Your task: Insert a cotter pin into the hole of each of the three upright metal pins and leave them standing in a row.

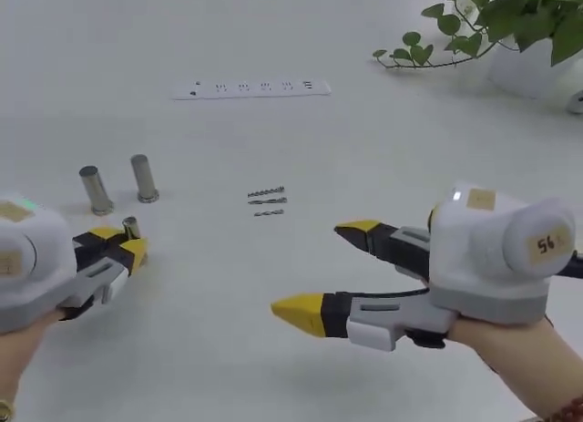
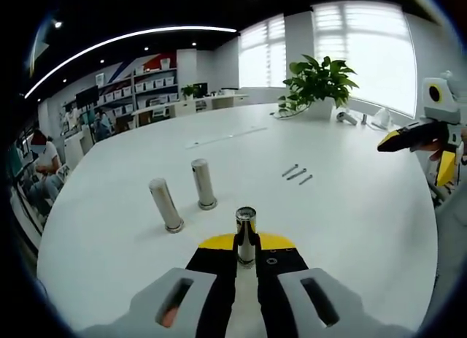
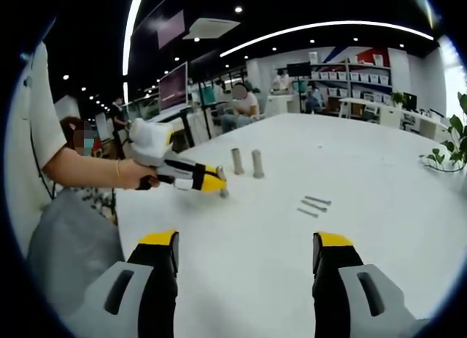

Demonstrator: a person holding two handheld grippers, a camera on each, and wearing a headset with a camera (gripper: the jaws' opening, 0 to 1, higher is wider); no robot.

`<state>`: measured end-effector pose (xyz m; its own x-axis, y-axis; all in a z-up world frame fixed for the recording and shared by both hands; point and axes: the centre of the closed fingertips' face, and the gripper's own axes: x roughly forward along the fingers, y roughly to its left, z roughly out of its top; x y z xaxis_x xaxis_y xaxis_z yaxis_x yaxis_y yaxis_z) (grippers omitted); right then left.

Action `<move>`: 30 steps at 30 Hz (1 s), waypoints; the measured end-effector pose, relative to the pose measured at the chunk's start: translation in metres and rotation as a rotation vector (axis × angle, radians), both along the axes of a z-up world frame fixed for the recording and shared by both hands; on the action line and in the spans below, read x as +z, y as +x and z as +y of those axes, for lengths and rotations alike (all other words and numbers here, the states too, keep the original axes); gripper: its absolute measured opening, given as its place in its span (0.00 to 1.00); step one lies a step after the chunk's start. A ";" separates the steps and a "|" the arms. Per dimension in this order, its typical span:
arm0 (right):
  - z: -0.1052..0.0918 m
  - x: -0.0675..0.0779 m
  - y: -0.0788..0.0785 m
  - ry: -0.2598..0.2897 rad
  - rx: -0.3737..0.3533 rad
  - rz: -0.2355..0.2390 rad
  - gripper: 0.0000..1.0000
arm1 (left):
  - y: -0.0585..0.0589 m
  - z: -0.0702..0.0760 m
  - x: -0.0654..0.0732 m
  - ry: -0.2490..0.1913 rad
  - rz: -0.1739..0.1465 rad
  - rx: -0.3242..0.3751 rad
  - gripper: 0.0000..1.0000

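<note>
Left tool (image 1: 118, 249), lower left of the head view: clenched on one metal pin (image 1: 130, 227), gripped low on the shaft and held upright; foot on the bench (image 1: 273, 367) or just above it, cannot tell which. Second pin (image 1: 94, 190) and third pin (image 1: 144, 178) standing side by side just up-frame of it, apart from each other.

Right tool (image 1: 323, 269), lower right: released, jaws spread wide, grasping nothing.

Three cotter pins (image 1: 266, 201) lying parallel at centre frame, well apart from both tools.

Step in hand, as a judgement: steadying the first pin for insertion; no cotter pin seated, so barely begun. Next move likely calls for taking the right tool up-frame to the cotter pins, pinching one by its end and lining it up with the held pin's cross hole. Hole itself too small to make out here.

Writing: tan sticker (image 1: 547, 245) on the right tool's housing, two digits seen as "95", perhaps "56" inverted. Markings on the white power strip (image 1: 251, 89), upper centre, too small to read.
</note>
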<state>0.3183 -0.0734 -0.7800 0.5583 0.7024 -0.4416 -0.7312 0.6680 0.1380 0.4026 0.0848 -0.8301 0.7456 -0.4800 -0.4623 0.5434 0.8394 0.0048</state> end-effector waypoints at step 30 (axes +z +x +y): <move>0.004 -0.007 -0.012 -0.007 0.032 0.042 0.74 | -0.017 -0.015 -0.007 -0.007 0.010 -0.029 0.07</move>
